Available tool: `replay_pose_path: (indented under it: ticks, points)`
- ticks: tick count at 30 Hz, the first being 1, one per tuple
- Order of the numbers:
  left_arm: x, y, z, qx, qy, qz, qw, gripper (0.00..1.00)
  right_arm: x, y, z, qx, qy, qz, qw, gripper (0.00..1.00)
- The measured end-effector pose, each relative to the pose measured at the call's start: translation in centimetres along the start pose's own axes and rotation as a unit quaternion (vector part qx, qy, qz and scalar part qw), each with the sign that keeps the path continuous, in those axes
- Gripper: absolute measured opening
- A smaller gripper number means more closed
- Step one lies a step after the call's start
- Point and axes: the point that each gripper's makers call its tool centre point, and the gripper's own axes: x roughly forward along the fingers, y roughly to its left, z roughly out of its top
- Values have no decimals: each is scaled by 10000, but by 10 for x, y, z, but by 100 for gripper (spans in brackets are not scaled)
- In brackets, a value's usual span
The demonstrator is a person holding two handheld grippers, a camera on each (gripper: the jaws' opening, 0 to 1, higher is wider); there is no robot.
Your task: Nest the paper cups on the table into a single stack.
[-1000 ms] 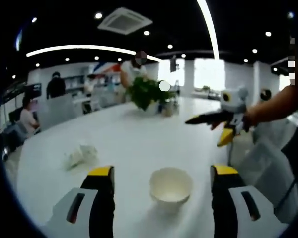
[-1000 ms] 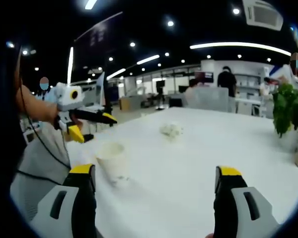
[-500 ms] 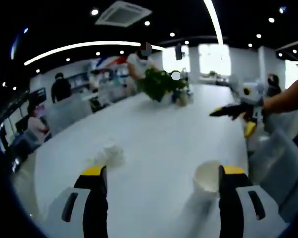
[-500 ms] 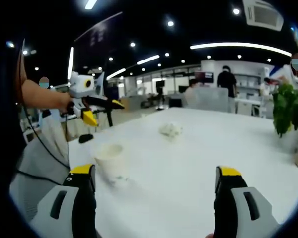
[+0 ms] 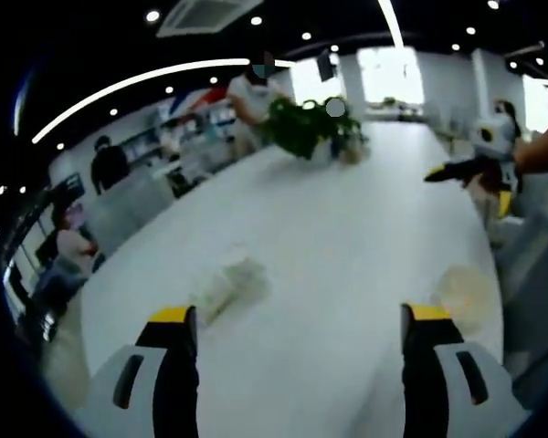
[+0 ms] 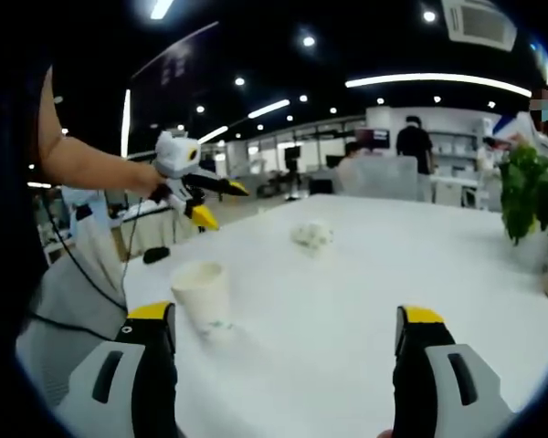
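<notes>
Both grippers, the left gripper (image 6: pixel 205 193) and right gripper (image 6: pixel 288 342), stand released and empty above 1 upright paper cup (image 6: pixel 202 294) on the white table (image 6: pixel 347 301).

Table (image 6: pixel 365 274) mostly bare thru the middle, wide room to pass. Obstacles: upright paper cup (image 6: pixel 202 297) near the near-left edge, crumpled paper (image 6: pixel 311 235) further in twd the far left edge, potted plant (image 6: pixel 532 205) at the right edge. Left gripper (image 6: pixel 221 203) hangs over the left edge, jaws apart.
</notes>
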Motion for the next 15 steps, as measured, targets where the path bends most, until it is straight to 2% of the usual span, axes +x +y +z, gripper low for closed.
replay_pose_path:
  ticks: [5,8,15]
  points:
    - [18,31,7,229,23,-53,9997,89,5,0,-4,41,50,27,10000,98]
    - [31,50,10,358,130,-43,9993,88,8,2,-4,43,74,51,10000,98]
    - [54,75,7,393,240,-49,9989,91,15,-4,-1,54,58,39,10000,98]
